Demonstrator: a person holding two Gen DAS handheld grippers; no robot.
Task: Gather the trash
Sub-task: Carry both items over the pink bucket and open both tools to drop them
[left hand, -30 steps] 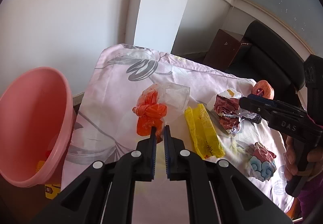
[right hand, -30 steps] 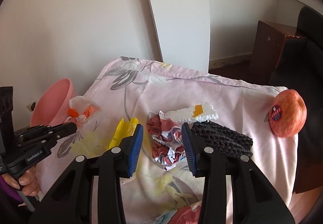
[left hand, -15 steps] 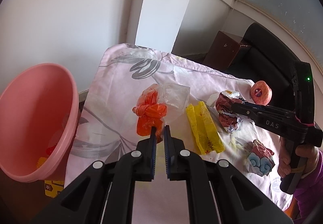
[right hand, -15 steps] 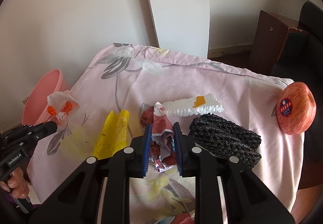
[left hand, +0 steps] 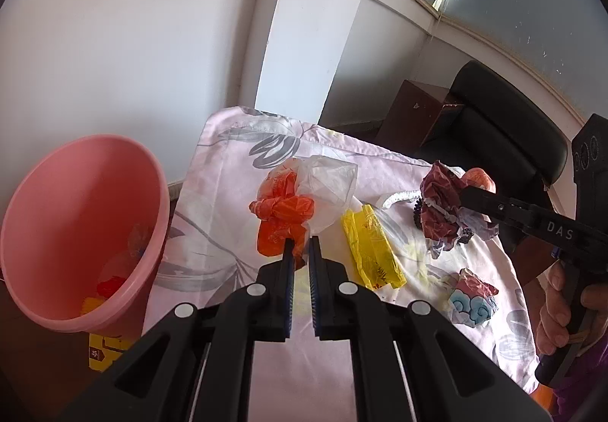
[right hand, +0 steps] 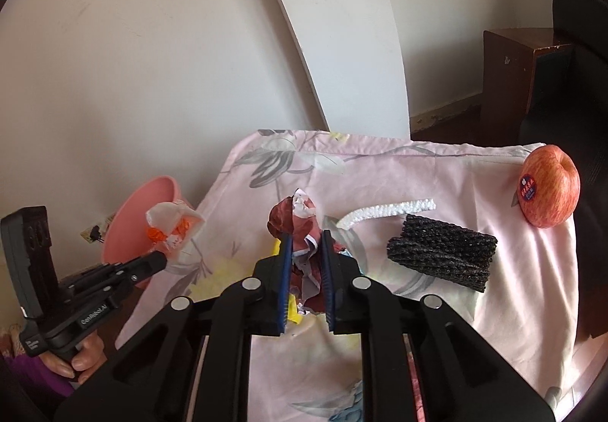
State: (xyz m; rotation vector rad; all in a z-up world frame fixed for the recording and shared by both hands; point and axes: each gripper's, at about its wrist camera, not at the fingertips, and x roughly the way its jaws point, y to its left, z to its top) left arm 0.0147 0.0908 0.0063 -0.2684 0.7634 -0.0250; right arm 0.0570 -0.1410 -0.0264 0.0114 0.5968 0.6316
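My left gripper (left hand: 300, 245) is shut on an orange and clear plastic bag (left hand: 292, 209) and holds it above the pink flowered cloth (left hand: 228, 194). It also shows in the right wrist view (right hand: 173, 222). My right gripper (right hand: 306, 241) is shut on a crumpled dark red wrapper (right hand: 300, 228), lifted off the cloth; the wrapper also shows in the left wrist view (left hand: 442, 201). A pink bin (left hand: 79, 232) with some trash inside stands left of the table.
On the cloth lie a yellow bag (left hand: 370, 247), a blue and red crumpled wrapper (left hand: 473, 298), a white foam strip (right hand: 387, 215), a black foam net (right hand: 442, 251) and an apple (right hand: 549, 190). A black chair (left hand: 505, 133) and a brown cabinet (right hand: 516, 72) stand behind.
My right gripper closed on the dark red wrapper and lifted it off the cloth. My left gripper stayed shut on the orange bag and rose a little toward the bin side.
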